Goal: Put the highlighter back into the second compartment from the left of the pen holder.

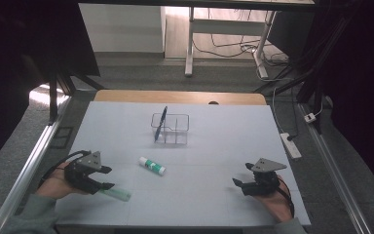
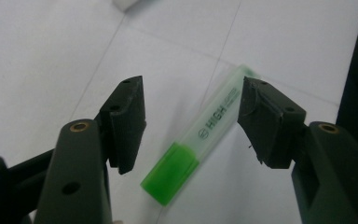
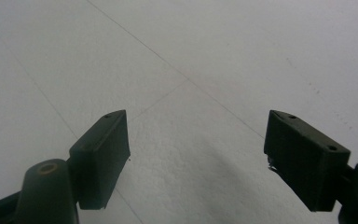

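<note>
A green highlighter (image 1: 116, 194) with a clear cap lies flat on the white table cover (image 1: 204, 146) at the front left. My left gripper (image 1: 110, 177) stands open just over it. In the left gripper view the highlighter (image 2: 200, 140) runs slantwise between the two jaws of the left gripper (image 2: 192, 93), its capped end close to the right jaw, and the pads are not pressing on it. My right gripper (image 1: 241, 173) rests at the front right, open, and the right gripper view has bare table between the jaws of that gripper (image 3: 196, 126).
A white glue stick (image 1: 152, 166) with a green label lies near the table's middle. Behind it stands a clear plastic organizer (image 1: 171, 130) with a blue pen (image 1: 160, 123) leaning in its left compartment. Desk legs and cables lie on the floor beyond the table.
</note>
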### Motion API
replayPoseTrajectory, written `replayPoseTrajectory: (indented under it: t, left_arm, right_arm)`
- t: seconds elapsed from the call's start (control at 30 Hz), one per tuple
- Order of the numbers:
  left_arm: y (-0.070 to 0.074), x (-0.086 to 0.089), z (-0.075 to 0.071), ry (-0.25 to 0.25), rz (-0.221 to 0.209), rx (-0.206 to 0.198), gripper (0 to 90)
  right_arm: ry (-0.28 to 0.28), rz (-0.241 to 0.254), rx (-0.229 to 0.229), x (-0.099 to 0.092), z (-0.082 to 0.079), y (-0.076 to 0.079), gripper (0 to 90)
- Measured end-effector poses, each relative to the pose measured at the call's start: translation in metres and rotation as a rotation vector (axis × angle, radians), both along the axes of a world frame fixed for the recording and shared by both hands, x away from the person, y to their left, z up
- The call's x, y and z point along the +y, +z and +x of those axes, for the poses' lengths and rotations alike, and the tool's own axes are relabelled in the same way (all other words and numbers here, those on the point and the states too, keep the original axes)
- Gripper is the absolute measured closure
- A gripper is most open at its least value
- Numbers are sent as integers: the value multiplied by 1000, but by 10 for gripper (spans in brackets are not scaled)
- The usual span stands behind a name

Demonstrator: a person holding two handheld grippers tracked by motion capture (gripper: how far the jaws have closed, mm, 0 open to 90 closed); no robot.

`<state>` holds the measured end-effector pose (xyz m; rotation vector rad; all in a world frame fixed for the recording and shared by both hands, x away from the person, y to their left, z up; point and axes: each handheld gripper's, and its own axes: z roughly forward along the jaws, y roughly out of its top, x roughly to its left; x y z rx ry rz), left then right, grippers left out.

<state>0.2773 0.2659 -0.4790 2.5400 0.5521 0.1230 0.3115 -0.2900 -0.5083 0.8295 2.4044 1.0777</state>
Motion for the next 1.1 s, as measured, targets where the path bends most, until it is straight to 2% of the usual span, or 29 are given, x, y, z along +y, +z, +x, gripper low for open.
replayPoseTrajectory:
  t: [0.23, 0.4, 0.7, 0.9, 1.1]
  left_arm:
    - [-9, 7, 0, -18, 23, 25, 407]
    - [-15, 5, 0, -55, 45, 41, 403]
    - [-24, -1, 2, -84, 84, 64, 389]
    - [-32, -5, 3, -105, 119, 70, 396]
    - [-39, -14, 3, -138, 178, 58, 429]
  right_arm:
    - [-3, -6, 4, 1, 0, -1, 220]
    - [-5, -12, 3, 1, 0, -1, 220]
    - [-4, -17, 5, 1, 0, -2, 220]
    - [0, -20, 9, 1, 0, -2, 220]
    - [3, -20, 14, 2, 0, -3, 219]
